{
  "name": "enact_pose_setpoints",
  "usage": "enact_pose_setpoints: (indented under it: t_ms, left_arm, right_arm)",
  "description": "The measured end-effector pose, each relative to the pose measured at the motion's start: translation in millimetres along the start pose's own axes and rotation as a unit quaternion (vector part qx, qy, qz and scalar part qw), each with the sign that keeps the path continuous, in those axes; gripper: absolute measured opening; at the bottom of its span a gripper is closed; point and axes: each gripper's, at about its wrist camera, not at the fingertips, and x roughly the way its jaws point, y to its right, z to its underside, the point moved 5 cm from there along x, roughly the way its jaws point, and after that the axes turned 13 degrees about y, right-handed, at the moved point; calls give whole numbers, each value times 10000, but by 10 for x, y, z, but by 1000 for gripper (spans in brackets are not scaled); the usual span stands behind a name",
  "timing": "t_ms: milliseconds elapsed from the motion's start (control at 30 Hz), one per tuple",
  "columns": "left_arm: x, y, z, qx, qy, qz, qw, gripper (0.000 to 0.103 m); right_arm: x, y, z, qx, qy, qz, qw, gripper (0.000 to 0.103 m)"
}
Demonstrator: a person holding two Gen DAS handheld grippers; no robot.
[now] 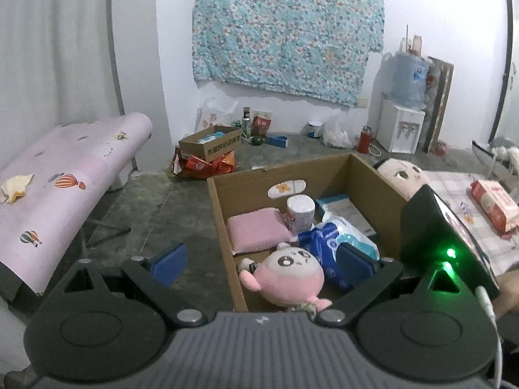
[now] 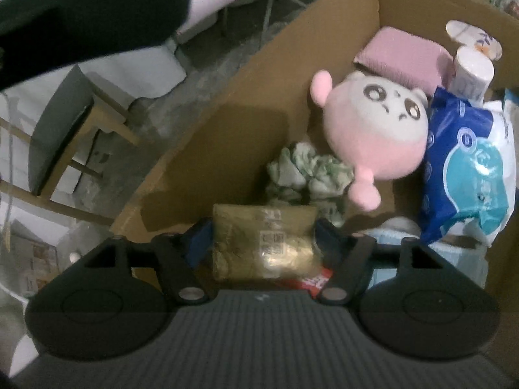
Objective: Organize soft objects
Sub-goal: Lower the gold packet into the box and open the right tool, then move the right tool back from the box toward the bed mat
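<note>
Gold-wrapped soft packet (image 2: 264, 240) sits between the right gripper (image 2: 261, 236) fingers over the cardboard box (image 2: 207, 149); whether the pads press it I cannot tell. Beyond lie a pink plush toy (image 2: 373, 126), blue tissue pack (image 2: 467, 175), and pink sponge (image 1: 259, 230). Left gripper (image 1: 262, 259) stands spread wide, holding nothing.

White walls (image 1: 162, 48), a floral cloth (image 1: 285, 32) hanging on one, grey concrete floor (image 1: 155, 207), a water dispenser (image 1: 400, 126) in the corner
</note>
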Motion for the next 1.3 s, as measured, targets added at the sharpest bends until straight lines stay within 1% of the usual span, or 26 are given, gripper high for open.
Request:
enact_pose_setpoints:
  t_ms: [67, 167, 233, 300, 367, 400, 467, 500, 533, 567, 600, 633, 667, 700, 733, 767, 800, 833, 933, 1000, 1100, 1133, 1167, 1200, 1267, 1300]
  left_arm:
    - [-18, 23, 15, 84, -23, 14, 10000, 99]
    - [-43, 55, 52, 166, -13, -42, 9999, 99]
    - [-45, 22, 92, 105, -44, -144, 9998, 99]
    - [-30, -43, 171, -91, -127, -279, 9995, 97]
    - [9, -110, 297, -281, -335, -390, 9983, 86]
    - [46, -146, 379, -363, -481, -440, 9972, 83]
    - [152, -199, 588, -573, -843, -571, 9931, 76]
    - [196, -210, 662, -679, -975, -596, 9911, 74]
    - [256, -212, 766, -843, -1131, -548, 9885, 69]
    - [304, -206, 850, -958, -1240, -481, 9865, 58]
    - [357, -198, 930, -1087, -1347, -440, 9839, 50]
    - [418, -179, 1008, -1182, -1487, -405, 9810, 30]
    - [464, -157, 1072, -1218, -1593, -387, 9789, 23]
    - [494, -137, 1130, -1222, -1685, -450, 9771, 20]
    - [513, -111, 1175, -1099, -1761, -615, 9763, 15]
    - [513, -76, 1199, -895, -1750, -742, 9777, 15]
    - [498, -36, 1220, -701, -1716, -800, 9794, 16]
    - [483, -1, 1237, -576, -1724, -833, 9798, 16]
    - [391, 24, 1267, -596, -1795, -873, 9781, 16]
    - [309, 38, 1297, -583, -1820, -870, 9777, 18]
    - [167, 126, 1343, -427, -1862, -879, 9776, 42]
    - [97, 146, 1327, -414, -1785, -940, 9786, 55]
    - [34, 153, 1273, -351, -1691, -1074, 9791, 64]
    - [-69, 171, 1208, -211, -1483, -1318, 9799, 69]
    - [-270, 209, 1022, 65, -1014, -1822, 9780, 94]
    - [-364, 236, 942, 107, -811, -2014, 9761, 98]
  right_arm:
    - [-27, 49, 8, 25, 74, 82, 9999, 75]
    - [-212, 167, -25, 174, 272, 125, 9994, 77]
    - [-447, 268, -44, 300, 523, 210, 9980, 77]
    - [-846, 383, -24, 333, 1026, 419, 9933, 77]
    - [-1318, 517, 55, 276, 1657, 857, 9821, 77]
    - [-1525, 585, 114, 243, 1902, 1135, 9748, 78]
    - [-1834, 708, 274, 126, 2179, 1751, 9600, 82]
    - [-1931, 767, 389, 108, 2222, 2017, 9538, 83]
    - [-1959, 823, 513, 139, 2141, 2137, 9530, 83]
    - [-1926, 862, 613, 145, 1993, 2103, 9570, 83]
    - [-1865, 917, 720, 214, 1834, 2055, 9611, 82]
    - [-1804, 964, 796, 304, 1739, 2044, 9628, 78]
    - [-1724, 1016, 876, 366, 1667, 1985, 9651, 58]
    - [-1663, 1066, 932, 496, 1664, 1943, 9654, 44]
    - [-1589, 1136, 999, 749, 1609, 1874, 9661, 31]
    - [-1545, 1148, 1040, 912, 1631, 1881, 9642, 29]
    - [-1557, 1160, 1089, 1007, 1790, 1832, 9614, 28]
    - [-1560, 1125, 1121, 1024, 1837, 1828, 9604, 28]
    - [-1593, 960, 1236, 764, 1835, 1955, 9604, 27]
    - [-1654, 948, 1325, 776, 1847, 1879, 9615, 28]
    - [-1731, 910, 1435, 973, 1870, 1665, 9633, 32]
    - [-1748, 893, 1463, 1010, 1911, 1635, 9626, 32]
    - [-1753, 877, 1478, 1010, 1938, 1626, 9622, 33]
    - [-1770, 868, 1487, 1026, 1981, 1623, 9612, 33]
    - [-1877, 838, 1494, 1095, 2183, 1615, 9562, 33]
    - [-1953, 814, 1487, 1091, 2333, 1642, 9522, 34]
